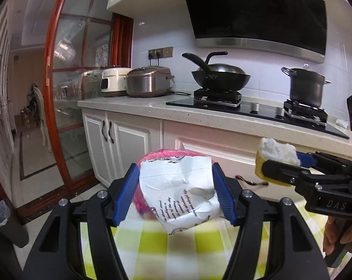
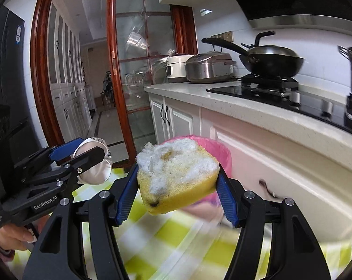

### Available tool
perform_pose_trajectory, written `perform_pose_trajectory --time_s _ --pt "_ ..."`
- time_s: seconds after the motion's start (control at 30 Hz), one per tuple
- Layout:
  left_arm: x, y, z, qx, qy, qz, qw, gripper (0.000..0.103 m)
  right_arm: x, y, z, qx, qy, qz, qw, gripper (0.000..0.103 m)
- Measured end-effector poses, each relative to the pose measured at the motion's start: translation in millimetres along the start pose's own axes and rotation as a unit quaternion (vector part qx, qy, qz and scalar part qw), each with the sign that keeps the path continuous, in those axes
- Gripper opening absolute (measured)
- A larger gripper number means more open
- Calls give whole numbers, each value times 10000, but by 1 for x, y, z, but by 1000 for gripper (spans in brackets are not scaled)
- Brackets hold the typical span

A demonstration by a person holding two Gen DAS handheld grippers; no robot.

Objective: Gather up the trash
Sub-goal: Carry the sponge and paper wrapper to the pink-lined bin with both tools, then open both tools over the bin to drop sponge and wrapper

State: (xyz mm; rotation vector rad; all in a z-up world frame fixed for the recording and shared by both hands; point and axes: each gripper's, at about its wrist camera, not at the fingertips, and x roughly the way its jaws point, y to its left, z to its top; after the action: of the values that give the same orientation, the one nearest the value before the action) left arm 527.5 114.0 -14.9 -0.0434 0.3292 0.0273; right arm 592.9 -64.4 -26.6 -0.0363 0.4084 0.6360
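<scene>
My left gripper point(image 1: 176, 193) is shut on a crumpled white paper wrapper point(image 1: 178, 193) with dark print, held above the yellow-green checked tablecloth point(image 1: 176, 252). It also shows in the right wrist view point(image 2: 87, 161), where the wrapper point(image 2: 95, 173) bulges out. My right gripper point(image 2: 177, 182) is shut on a worn yellow sponge point(image 2: 176, 177) with a white frayed top; it also shows in the left wrist view point(image 1: 278, 163), with the sponge point(image 1: 276, 154). A bin lined with a pink bag point(image 2: 215, 149) stands just beyond both grippers; its rim point(image 1: 152, 155) peeks from behind the wrapper.
White cabinets point(image 1: 120, 137) and a counter point(image 1: 134, 105) stand behind the bin. On the counter are two rice cookers point(image 1: 148, 81), a wok point(image 1: 220, 74) and a pot point(image 1: 306, 86) on a hob. A red-framed glass door point(image 2: 138, 58) is at the left.
</scene>
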Motion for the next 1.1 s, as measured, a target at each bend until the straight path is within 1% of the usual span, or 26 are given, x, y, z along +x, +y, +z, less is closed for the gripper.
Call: perform_pose_trajectory --time_s 0.07,0.1,0.2,0.27,0.4,0.5,0.63,0.73,0.77,0.8,0.87,0.93,0.97,1.1 --pt "26 9 9 -111 94 -65 9999 61 22 -12 10 73 58 129 9999 61" --pt "41 15 12 -194 147 -69 9997 61 31 -17 14 84 75 129 9999 61" --pt "77 28 15 -321 251 16 9992 61 67 -37 22 147 159 141 9997 61" --pt "99 33 14 -331 340 6 9989 62 85 -47 22 236 213 153 9994 61" --pt "145 37 4 -153 523 85 9985 62 131 -65 18 367 364 147 9986 61" --pt "175 44 -3 -217 619 193 9977 61 156 -70 15 377 426 134 9983 62" --pt "202 50 -12 -211 701 326 9968 62 189 -78 6 456 542 215 9973 65" --pt "206 57 -16 -313 689 413 9963 62 203 -83 2 453 577 222 9971 68" --pt "204 59 -18 -333 675 460 9961 66 204 -83 2 457 571 221 9971 68" --pt "202 62 -20 -362 652 507 9959 67 204 -84 1 468 573 219 9970 68" --pt "194 64 -23 -346 665 564 9956 67 202 -84 -2 489 586 233 9968 69" --pt "184 64 -25 -295 673 627 9953 68 198 -80 -1 451 609 286 9967 78" --pt "176 65 -25 -304 675 679 9949 71 195 -78 0 394 582 273 9972 80" --pt "146 65 -20 -343 622 851 9938 73 187 -66 9 254 631 120 9976 80"
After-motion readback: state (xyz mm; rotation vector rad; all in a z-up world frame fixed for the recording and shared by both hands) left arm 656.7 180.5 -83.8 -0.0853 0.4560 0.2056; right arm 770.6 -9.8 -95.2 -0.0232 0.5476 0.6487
